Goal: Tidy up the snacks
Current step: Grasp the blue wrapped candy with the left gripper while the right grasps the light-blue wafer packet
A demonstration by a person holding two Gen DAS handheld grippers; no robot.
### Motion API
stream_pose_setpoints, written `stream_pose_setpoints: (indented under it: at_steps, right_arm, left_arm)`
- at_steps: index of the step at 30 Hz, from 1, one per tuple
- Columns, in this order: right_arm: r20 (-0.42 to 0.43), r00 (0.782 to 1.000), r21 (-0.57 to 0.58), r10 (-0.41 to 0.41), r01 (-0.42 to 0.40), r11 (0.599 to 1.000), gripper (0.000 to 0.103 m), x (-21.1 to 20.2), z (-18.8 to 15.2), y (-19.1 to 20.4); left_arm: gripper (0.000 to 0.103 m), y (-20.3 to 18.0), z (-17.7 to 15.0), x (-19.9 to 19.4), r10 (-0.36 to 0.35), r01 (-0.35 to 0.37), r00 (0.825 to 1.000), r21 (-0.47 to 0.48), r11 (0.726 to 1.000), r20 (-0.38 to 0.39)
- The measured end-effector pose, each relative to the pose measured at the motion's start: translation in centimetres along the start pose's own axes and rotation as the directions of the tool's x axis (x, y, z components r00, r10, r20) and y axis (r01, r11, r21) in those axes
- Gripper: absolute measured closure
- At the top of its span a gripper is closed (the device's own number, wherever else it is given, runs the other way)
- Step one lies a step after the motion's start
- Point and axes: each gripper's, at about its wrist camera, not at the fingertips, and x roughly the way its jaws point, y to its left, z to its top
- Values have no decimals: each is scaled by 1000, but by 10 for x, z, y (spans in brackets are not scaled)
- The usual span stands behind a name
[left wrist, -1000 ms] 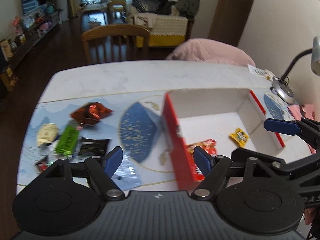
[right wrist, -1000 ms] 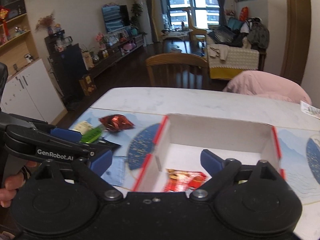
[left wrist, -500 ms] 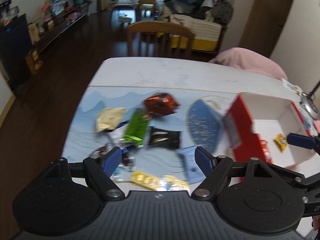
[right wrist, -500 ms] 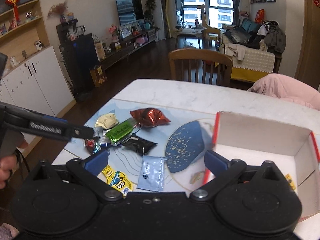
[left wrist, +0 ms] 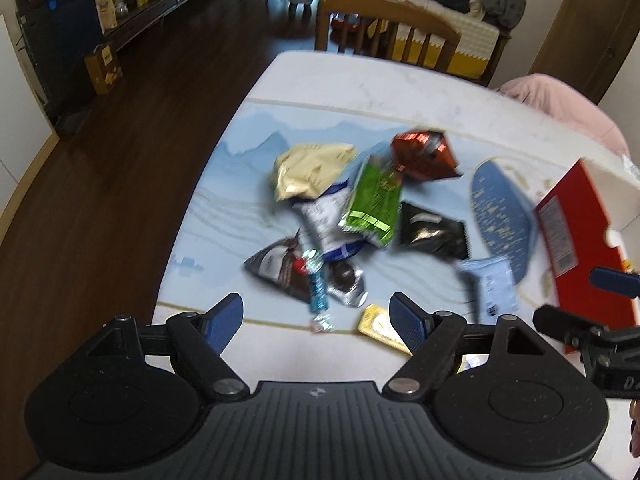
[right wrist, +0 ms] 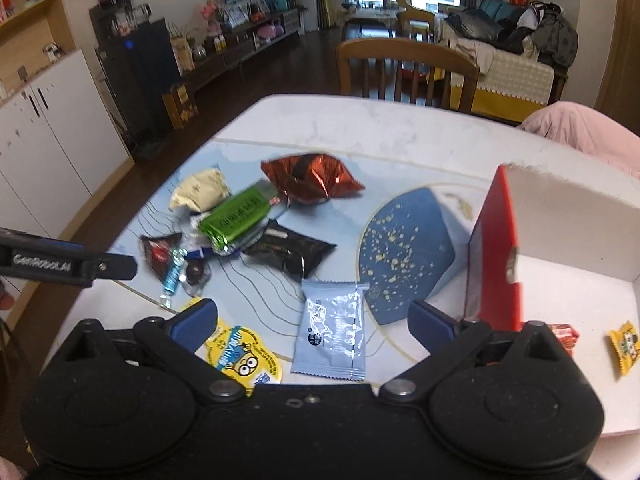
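Red box holds two snacks, ten lie on the mat; left claw and right claw gape empty.

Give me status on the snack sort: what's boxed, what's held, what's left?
Boxed: two packets, a yellow one and a red one, in the box. Held: nothing; left gripper and right gripper are both open. Left: most of it, including the green packet and pale blue sachet.
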Motion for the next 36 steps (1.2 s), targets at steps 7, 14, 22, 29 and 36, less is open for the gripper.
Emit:
stream_pose_setpoints:
  at_steps: [7,14,22,29,36]
  right_arm:
    - [-68,998,-6,-5,5,1000,8,34,-5,-3]
    - [-96,995,-17,-23,22,1000,17,54,-4,-8]
    - [-96,995,-31,-28,25,999,27,63,-3,-10]
    - [-105,994,-43,-28,23,999,39,67,-4,-10]
    - [-107,994,-65,-35,28,998,48,69,-7,-7]
  left_arm:
    - [23,10,-10,34,33,-35,998,-30,999,-55]
    - [28,2,-14,56,34,-34,998,1,999,-54]
    - [60,-7,-16,64,24,-23,999,17,1000,-36]
    - [70,-8,-7,74,20,-19,999,33,999,-35]
    - [87,-6,2,79,26,-25,999,24,999,-37]
